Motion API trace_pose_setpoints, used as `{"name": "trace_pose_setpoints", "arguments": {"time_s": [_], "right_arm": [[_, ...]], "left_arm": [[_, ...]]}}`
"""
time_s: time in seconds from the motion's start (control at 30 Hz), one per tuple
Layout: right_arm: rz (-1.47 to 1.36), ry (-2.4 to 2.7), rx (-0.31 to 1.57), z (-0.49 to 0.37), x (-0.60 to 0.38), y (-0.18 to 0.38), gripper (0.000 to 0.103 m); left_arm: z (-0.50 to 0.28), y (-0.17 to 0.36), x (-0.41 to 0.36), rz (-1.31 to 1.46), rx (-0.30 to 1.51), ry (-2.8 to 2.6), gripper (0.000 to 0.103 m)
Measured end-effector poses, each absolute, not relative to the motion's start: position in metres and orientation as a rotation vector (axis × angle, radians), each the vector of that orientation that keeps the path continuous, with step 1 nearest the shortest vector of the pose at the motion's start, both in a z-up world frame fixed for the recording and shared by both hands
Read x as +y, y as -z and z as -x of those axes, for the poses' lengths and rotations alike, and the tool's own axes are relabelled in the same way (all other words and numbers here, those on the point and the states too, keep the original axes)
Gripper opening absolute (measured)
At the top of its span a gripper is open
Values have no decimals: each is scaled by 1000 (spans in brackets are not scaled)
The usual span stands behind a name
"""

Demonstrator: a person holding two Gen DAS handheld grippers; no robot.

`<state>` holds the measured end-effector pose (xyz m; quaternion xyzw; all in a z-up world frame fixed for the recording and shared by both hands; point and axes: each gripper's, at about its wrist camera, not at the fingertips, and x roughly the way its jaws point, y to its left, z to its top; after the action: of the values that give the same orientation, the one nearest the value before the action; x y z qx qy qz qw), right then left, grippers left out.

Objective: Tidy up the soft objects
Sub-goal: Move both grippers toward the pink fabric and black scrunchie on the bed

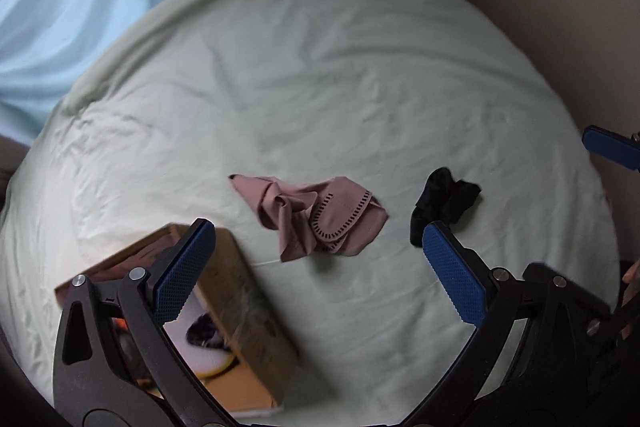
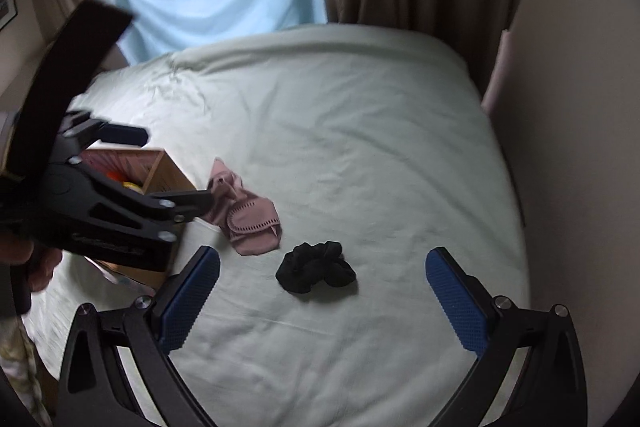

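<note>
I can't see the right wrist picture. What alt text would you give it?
An open right claw hovers over a pale green bedsheet, just above a crumpled black sock. A pink sock lies beyond, beside a cardboard box where the open left claw reaches.

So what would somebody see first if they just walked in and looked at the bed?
Probably the crumpled pink cloth in the middle of the pale green bed sheet, with a small black sock lying apart from it. Next, the open cardboard box beside the pink cloth. Both pairs of tongs, left and right, hang wide open above the bed, holding nothing.
</note>
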<state>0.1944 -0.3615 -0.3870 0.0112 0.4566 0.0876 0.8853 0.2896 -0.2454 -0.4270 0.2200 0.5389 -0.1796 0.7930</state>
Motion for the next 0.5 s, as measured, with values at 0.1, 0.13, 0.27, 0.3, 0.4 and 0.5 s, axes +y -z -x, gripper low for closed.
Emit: {"name": "trace_pose_setpoints", "arguments": {"time_s": [0.1, 0.13, 0.27, 0.3, 0.4, 0.5], "right_arm": [[11, -221, 971, -205, -357, 418, 103], [20, -225, 977, -207, -357, 426, 103], [12, -245, 994, -218, -358, 461, 103], [11, -251, 998, -220, -358, 469, 103], [13, -269, 1004, -225, -356, 489, 102], [12, -284, 1007, -228, -353, 503, 102]], "left_arm": [[-303, 459, -254, -544, 1181, 408, 103], [-307, 467, -256, -560, 1189, 411, 103], [-322, 502, -260, -593, 1236, 412, 103], [-326, 510, -261, -598, 1248, 413, 103], [-333, 528, -261, -618, 1280, 410, 103], [-338, 544, -257, -623, 1322, 406, 103]]}}
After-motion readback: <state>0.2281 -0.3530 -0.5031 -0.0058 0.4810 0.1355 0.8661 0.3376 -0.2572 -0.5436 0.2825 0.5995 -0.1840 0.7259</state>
